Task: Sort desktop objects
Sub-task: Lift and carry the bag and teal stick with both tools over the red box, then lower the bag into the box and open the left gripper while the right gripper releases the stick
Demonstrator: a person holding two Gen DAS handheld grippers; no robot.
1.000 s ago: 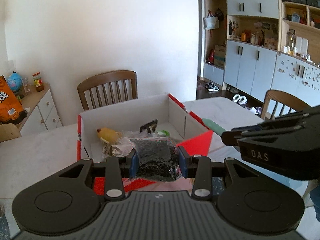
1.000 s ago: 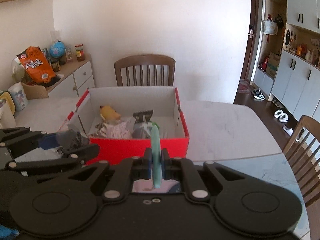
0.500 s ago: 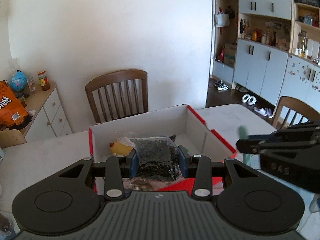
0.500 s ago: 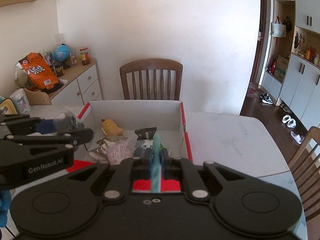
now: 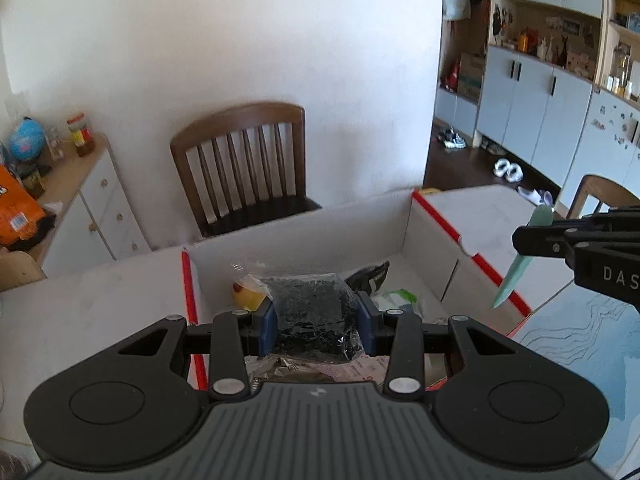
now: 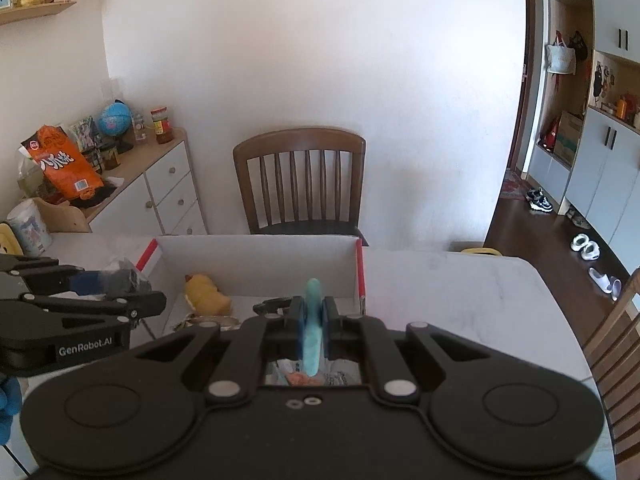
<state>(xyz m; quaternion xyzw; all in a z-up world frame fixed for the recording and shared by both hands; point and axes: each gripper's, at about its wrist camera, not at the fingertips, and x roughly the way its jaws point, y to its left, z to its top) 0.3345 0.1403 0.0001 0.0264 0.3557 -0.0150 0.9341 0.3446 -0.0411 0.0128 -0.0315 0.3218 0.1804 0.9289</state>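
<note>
A red cardboard box [image 5: 472,246] with white inner walls stands on the pale table; its far wall [image 6: 260,258] shows in the right wrist view too. My left gripper [image 5: 316,318] is shut on a clear bag of dark bits [image 5: 310,306], held above the box's near left part. My right gripper [image 6: 312,322] is shut on a flat mint-green stick [image 6: 311,332], over the box's near right part; the stick [image 5: 516,266] also shows in the left wrist view. Inside the box lie a yellow duck toy [image 6: 206,294], a black packet [image 5: 370,274] and other wrappers.
A brown wooden chair [image 6: 300,180] stands behind the table against the white wall. A white drawer cabinet [image 6: 160,196] with an orange snack bag [image 6: 64,164] and a globe is at left. A second chair [image 5: 600,196] is at the table's right; a blue patterned mat [image 5: 580,344] covers the near right.
Both grippers have moved forward over the box with their loads; the box now lies closer and lower in both views. Neither grip has changed.
</note>
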